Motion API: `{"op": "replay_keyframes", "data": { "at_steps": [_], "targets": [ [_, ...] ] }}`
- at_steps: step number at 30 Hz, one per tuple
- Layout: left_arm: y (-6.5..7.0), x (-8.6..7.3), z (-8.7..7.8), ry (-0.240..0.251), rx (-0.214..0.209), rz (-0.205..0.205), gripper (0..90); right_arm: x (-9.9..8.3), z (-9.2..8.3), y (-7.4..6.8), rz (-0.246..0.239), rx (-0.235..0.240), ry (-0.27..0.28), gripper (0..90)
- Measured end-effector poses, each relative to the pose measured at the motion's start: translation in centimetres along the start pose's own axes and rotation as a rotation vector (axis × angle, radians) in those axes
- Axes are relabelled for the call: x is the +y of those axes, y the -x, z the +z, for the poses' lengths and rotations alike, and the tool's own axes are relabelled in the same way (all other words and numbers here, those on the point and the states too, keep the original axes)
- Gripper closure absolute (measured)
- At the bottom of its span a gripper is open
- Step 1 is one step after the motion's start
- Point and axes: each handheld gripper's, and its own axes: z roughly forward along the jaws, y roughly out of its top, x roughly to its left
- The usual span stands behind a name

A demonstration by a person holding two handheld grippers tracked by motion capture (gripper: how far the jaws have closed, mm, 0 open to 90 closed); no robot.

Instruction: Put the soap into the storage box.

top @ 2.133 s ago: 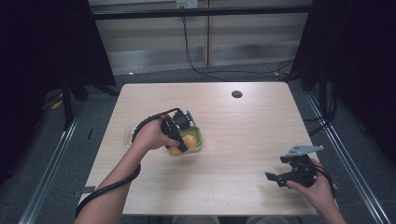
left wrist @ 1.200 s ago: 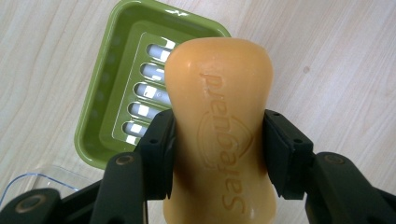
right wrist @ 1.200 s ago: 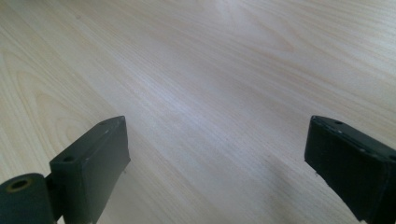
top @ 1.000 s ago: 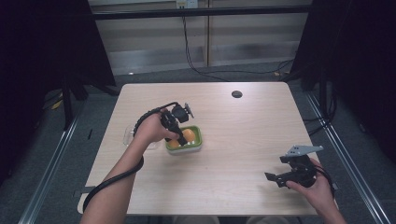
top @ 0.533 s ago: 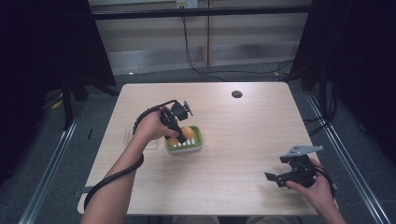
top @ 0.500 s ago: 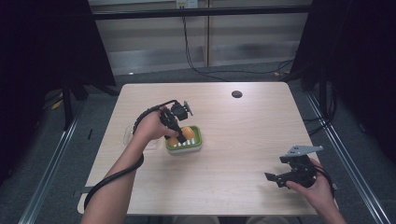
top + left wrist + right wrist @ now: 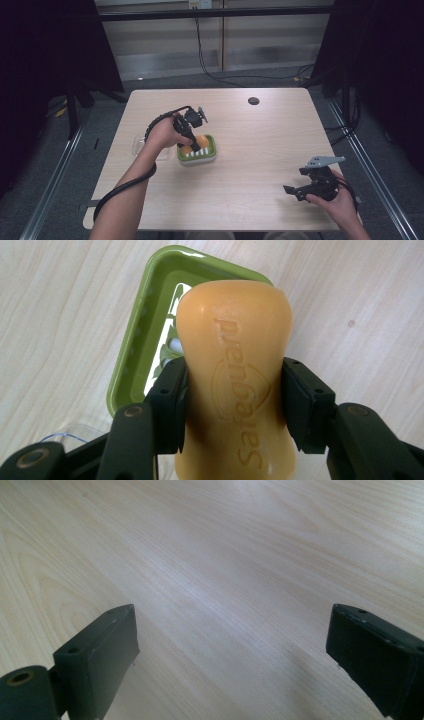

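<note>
My left gripper (image 7: 195, 146) is shut on an orange bar of soap (image 7: 201, 140) and holds it over a green soap dish (image 7: 210, 156) left of the table's middle. In the left gripper view the two jaws clamp the soap (image 7: 235, 365) at its waist, and my left gripper (image 7: 233, 405) points down at the dish (image 7: 142, 345) beneath it. The soap hides much of the dish floor, so I cannot tell whether it touches. My right gripper (image 7: 296, 191) rests open near the front right edge. The right gripper view has my right gripper (image 7: 232, 650) with bare wood between its jaws.
A clear plastic lid (image 7: 142, 148) lies just left of the dish, under the left hand, and its edge (image 7: 75, 432) peeks out in the left gripper view. A dark round grommet (image 7: 253, 100) sits at the far side of the wooden table (image 7: 260, 145). Cables run along the floor behind.
Since two seconds ago the left gripper with the soap has shifted slightly toward the far side over the dish, then held still. The right gripper has not moved.
</note>
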Motion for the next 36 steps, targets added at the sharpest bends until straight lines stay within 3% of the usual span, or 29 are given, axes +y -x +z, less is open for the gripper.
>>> {"op": "replay_keyframes", "data": {
  "at_steps": [3,5,9,10,12,15,19,29,36],
  "targets": [
    [-0.3,0.2,0.0,-0.011,-0.009,0.01,49.5,0.0,0.0,0.0,-0.001,0.0,0.0,6.2],
    [-0.2,0.1,0.1,0.004,0.004,-0.005,49.5,0.0,0.1,0.0,-0.002,0.002,0.001,6.2],
    [-0.5,0.2,0.1,-0.009,0.008,0.02,49.5,0.0,0.2,0.0,-0.007,0.004,-0.005,6.2],
    [-0.6,0.3,0.1,-0.007,-0.005,0.009,49.5,0.0,0.2,0.0,-0.004,0.004,-0.005,6.2],
    [-0.6,0.2,0.2,0.01,0.011,-0.001,49.5,0.0,0.2,0.0,-0.003,0.004,-0.003,6.2],
    [-0.8,0.3,0.2,-0.008,0.016,0.024,49.5,0.0,0.3,0.0,-0.01,0.003,-0.006,6.2],
    [-0.6,0.4,0.2,0.002,0.009,0.007,49.5,0.0,0.3,-0.1,-0.007,0.004,-0.003,6.2],
    [-1.0,0.7,0.5,-0.009,0.025,0.035,49.5,0.0,0.3,-0.1,-0.005,0.005,-0.009,6.2],
    [-1.1,0.7,0.9,0.002,0.03,0.019,49.5,0.0,0.2,0.0,-0.004,0.004,-0.004,6.2]
  ]
}}
